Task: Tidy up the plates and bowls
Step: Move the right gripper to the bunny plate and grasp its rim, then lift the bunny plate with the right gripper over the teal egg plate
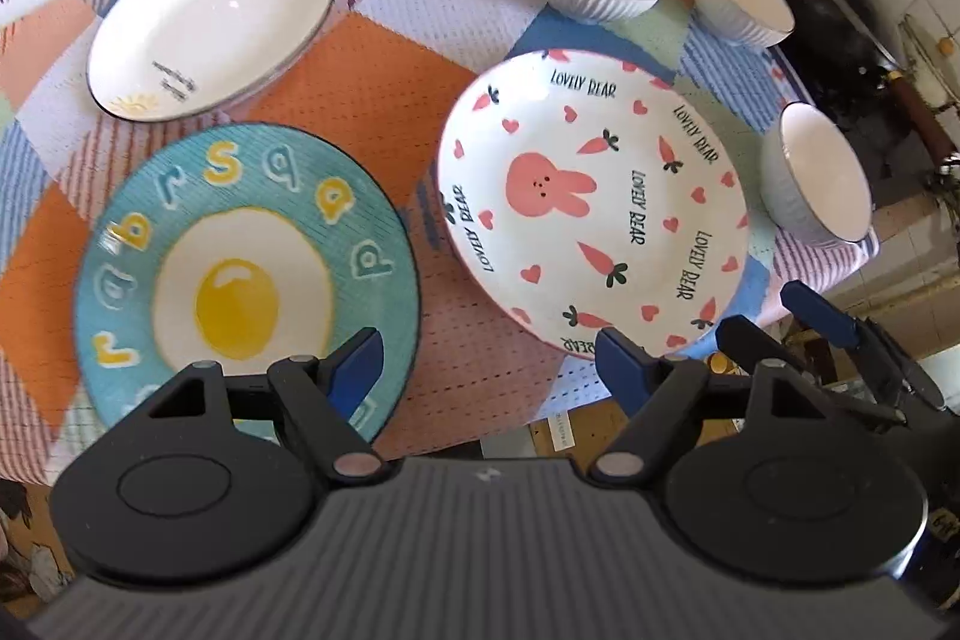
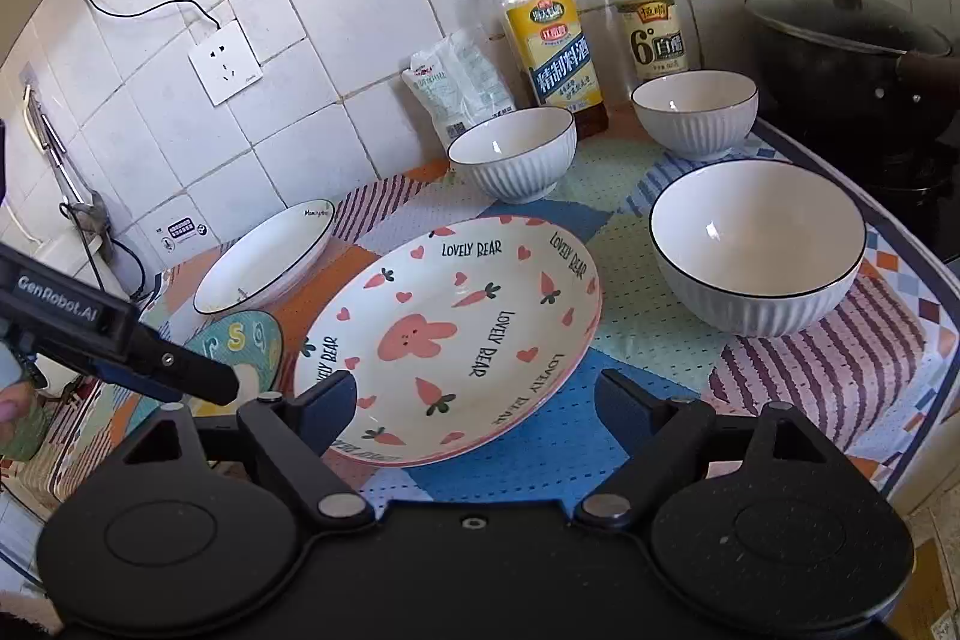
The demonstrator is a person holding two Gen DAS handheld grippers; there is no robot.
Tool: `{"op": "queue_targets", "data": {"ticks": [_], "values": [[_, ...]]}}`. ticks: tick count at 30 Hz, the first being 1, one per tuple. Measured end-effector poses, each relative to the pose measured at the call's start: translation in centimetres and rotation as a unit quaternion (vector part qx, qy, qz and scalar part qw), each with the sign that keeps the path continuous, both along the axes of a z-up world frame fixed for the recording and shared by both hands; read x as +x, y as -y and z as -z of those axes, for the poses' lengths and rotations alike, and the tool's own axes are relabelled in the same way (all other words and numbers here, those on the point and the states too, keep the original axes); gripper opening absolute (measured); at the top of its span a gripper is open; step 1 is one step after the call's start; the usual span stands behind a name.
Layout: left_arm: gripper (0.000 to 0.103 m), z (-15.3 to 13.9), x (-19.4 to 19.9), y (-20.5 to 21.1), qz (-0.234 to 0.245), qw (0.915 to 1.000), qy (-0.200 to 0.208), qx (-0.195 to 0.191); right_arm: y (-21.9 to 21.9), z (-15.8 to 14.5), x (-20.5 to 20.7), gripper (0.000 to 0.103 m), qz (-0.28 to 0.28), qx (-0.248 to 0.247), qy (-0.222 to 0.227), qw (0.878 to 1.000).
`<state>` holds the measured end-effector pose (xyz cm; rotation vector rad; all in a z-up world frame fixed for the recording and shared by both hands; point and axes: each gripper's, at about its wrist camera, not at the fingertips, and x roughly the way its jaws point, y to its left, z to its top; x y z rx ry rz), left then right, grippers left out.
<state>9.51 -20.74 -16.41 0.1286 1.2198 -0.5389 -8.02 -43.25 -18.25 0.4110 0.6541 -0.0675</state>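
Plates and bowls lie unstacked on the patchwork cloth covering the counter. I see three plates: a white ceramic plate with pink rabbit and carrot print near the front edge, a teal plate with a fried-egg picture and raised letters at the front left corner, and a plain white dark-rimmed plate toward the back left by the tiled wall. Three white ribbed ceramic bowls stand right of them: one and another along the back edge before the bottles, and a third near the right edge.

My left gripper hangs above the front edge, between the teal plate and the rabbit plate, jaws wide and holding nothing. My right gripper frames the near rim of the rabbit plate, jaws equally wide; the pads appear clear of the rim, though the view is too steep to be certain.

I judge the step in hand to be the approach; no stacking is done. The next move calls for lowering onto one plate's rim, closing firmly, and lifting it level onto another.
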Motion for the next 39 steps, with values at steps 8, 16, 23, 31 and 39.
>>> {"op": "queue_targets", "data": {"ticks": [8,16,23,31,39], "values": [[0.076,3.9,1.0,2.5,-0.092,0.9943,-0.045,-0.028,2.3,2.6,2.0,0.079,0.021,0.040,-0.016,0.999],[0.049,5.3,2.3,2.5,-0.119,0.9924,-0.030,-0.012,2.7,3.4,3.6,0.063,0.012,0.064,-0.015,0.998],[0.022,5.3,2.8,2.2,-0.110,0.9936,-0.011,-0.023,2.9,3.7,4.3,0.023,0.043,0.031,-0.033,0.998],[0.019,5.2,3.6,1.7,-0.109,0.9935,-0.010,-0.029,3.3,4.2,5.7,0.020,0.043,0.024,-0.044,0.998],[0.021,4.5,3.6,3.4,-0.046,0.9986,0.002,0.025,3.9,4.5,5.9,0.021,0.038,0.045,-0.033,0.998]]}}
